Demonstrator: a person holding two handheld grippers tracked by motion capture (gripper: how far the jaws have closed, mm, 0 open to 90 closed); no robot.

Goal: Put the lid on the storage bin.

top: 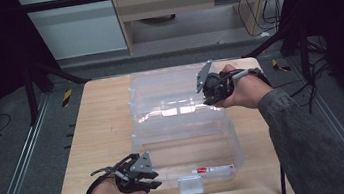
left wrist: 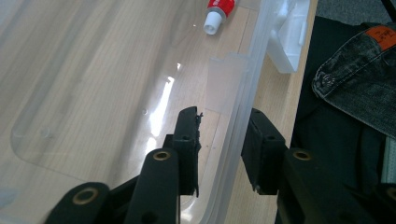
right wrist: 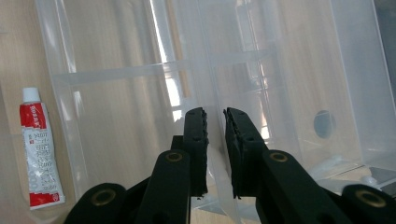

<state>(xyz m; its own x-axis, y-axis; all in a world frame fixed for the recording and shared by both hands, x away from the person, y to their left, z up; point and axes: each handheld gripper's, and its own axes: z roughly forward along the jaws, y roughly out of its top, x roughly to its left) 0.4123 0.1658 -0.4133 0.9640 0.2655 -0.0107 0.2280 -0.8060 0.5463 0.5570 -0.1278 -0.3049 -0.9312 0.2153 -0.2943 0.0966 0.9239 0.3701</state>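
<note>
A clear plastic storage box (top: pixel 186 140) sits in the middle of the high view on a pale wooden table (top: pixel 104 131), with its hinged lid (top: pixel 169 94) standing open toward the top of the frame.

The left gripper (top: pixel 137 177), at the lower left of the high view, straddles the box's near-left wall. In the left gripper view the thin translucent rim (left wrist: pixel 236 130) runs up the centre of the frame between the two black jaws: one jaw is inside the box, the other outside. The jaws stand moderately apart, and a gap shows on each side of the rim, so the pads are not pressing on it.

The right gripper (top: pixel 212 89), at the upper right of the high view, is at the edge of the open lid. In the right gripper view its jaws are nearly together at the centre of the frame, pinching a thin sheet of the lid's clear plastic between ribbed pads (right wrist: pixel 198 140).

The box is smooth, glossy and see-through, with rounded corners, moulded ribs and a frosted latch (top: pixel 190 185) at the bottom centre. Inside, near the front wall, lies a small red-and-white tube (top: pixel 213 169) with a white cap. The grippers are matte black with brass-coloured pivots.
</note>
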